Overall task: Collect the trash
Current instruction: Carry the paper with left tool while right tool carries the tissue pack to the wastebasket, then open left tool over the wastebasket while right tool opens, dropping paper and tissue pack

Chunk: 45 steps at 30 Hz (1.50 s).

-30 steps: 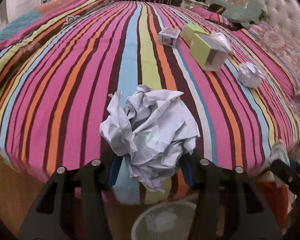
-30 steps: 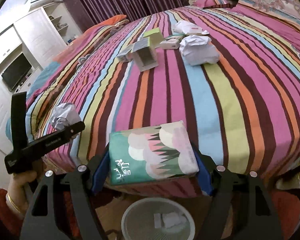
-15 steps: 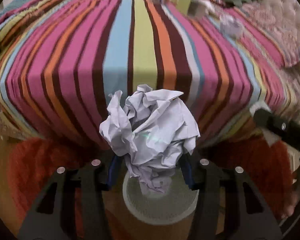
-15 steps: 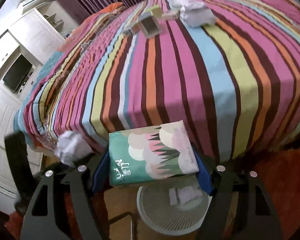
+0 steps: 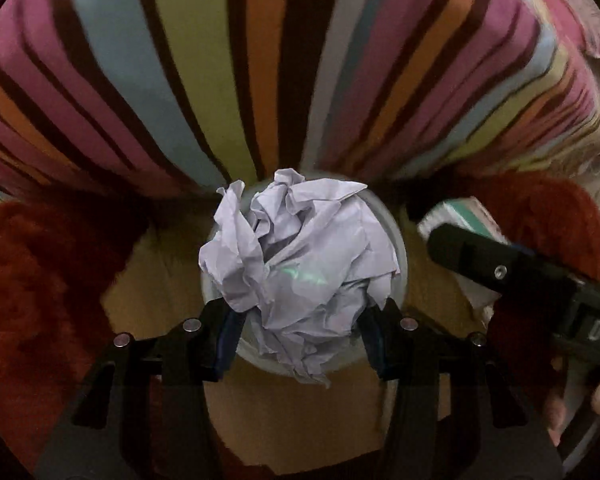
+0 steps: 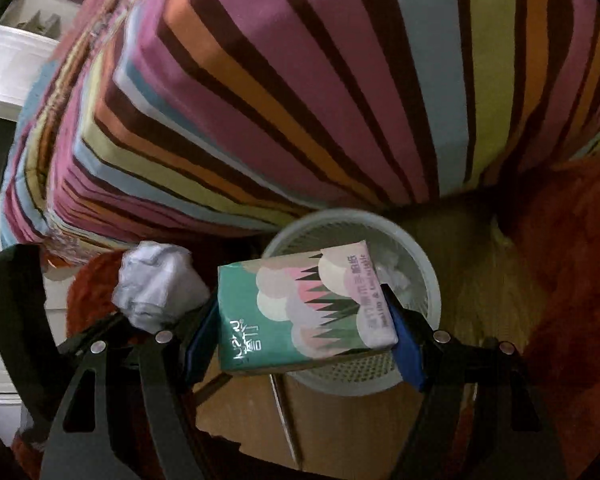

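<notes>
My left gripper (image 5: pixel 302 330) is shut on a crumpled white paper ball (image 5: pixel 300 260) and holds it right above the round white mesh waste bin (image 5: pixel 400 240) on the floor. My right gripper (image 6: pixel 300 332) is shut on a green tissue pack (image 6: pixel 304 306) with a pink and white cloud pattern, held over the near edge of the same bin (image 6: pixel 432 292). White scraps lie inside the bin. The paper ball also shows in the right wrist view (image 6: pixel 156 284), left of the tissue pack. The right gripper and tissue pack show in the left wrist view (image 5: pixel 460 220) at right.
The striped bedspread (image 5: pixel 260 60) hangs down just behind the bin and fills the upper part of both views (image 6: pixel 340 80). A red shaggy rug (image 5: pixel 40 280) lies on the wooden floor on both sides. White cabinets (image 6: pixel 4 120) stand at far left.
Both grippers have swung down from the bed top to the floor. The bin has come from the bottom edge to under the paper ball and tissue pack. Both grips are unchanged.
</notes>
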### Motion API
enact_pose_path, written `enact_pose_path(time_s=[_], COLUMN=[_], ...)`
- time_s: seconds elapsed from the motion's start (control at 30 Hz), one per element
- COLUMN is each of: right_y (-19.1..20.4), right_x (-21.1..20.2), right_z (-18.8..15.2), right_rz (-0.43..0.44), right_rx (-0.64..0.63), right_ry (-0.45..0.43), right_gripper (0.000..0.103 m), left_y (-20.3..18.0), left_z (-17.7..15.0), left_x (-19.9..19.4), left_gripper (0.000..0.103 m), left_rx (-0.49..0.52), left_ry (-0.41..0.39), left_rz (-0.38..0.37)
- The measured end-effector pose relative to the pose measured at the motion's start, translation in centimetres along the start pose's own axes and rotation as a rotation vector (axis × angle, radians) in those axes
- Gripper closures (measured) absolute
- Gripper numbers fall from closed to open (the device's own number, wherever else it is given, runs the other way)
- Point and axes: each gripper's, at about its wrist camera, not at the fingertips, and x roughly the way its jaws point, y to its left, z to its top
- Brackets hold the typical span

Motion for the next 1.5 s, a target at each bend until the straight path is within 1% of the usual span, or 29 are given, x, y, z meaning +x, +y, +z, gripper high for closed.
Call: enact_pose_path(time_s=[0.07, 0.13, 0.3, 0.43, 0.53, 0.93, 1.33, 1.4, 1.5], right_y=[-0.2, -0.7, -1.6, -2.0, -2.3, -4.1, -5.4, -5.7, -6.0], right_x=[1.2, 2.6, 5.0, 6.8, 7.7, 11.4, 14.3, 14.6, 14.9], right_z=[0.2, 0.2, 0.2, 0.2, 0.3, 0.1, -0.1, 0.1, 0.2], right_rz=[-0.019, -0.029, -0.064, -0.092, -0.101, -0.134, -0.161, -0.165, -0.172], right_rx=[0.018, 0.047, 0.100, 0.126, 0.140, 0.215, 0.255, 0.269, 0.285], right_ry=[0.043, 0.092, 0.163, 0.209, 0.235, 0.338, 0.410, 0.418, 0.422], right_gripper=[0.033, 0.033, 0.033, 0.033, 0.033, 0.033, 0.033, 0.033, 0.032], left_y=[0.2, 0.5, -0.2, 0.4, 0.7, 1.3, 1.4, 1.5, 1.9], left_z=[0.2, 0.5, 1.2, 1.0, 0.9, 0.4, 0.2, 0.1, 0.0], left_x=[1.6, 3.1, 5.5, 7.3, 8.0, 11.9, 14.4, 14.7, 15.5], left_gripper=[0.052, 0.052, 0.052, 0.052, 0.052, 0.052, 0.052, 0.050, 0.044], left_rx=[-0.029, -0.059, -0.079, -0.107, -0.120, -0.141, -0.152, -0.157, -0.176], left_ry=[0.062, 0.111, 0.183, 0.237, 0.262, 0.384, 0.465, 0.477, 0.494], left_rz=[-0.016, -0.014, 0.008, 0.010, 0.002, 0.014, 0.017, 0.013, 0.012])
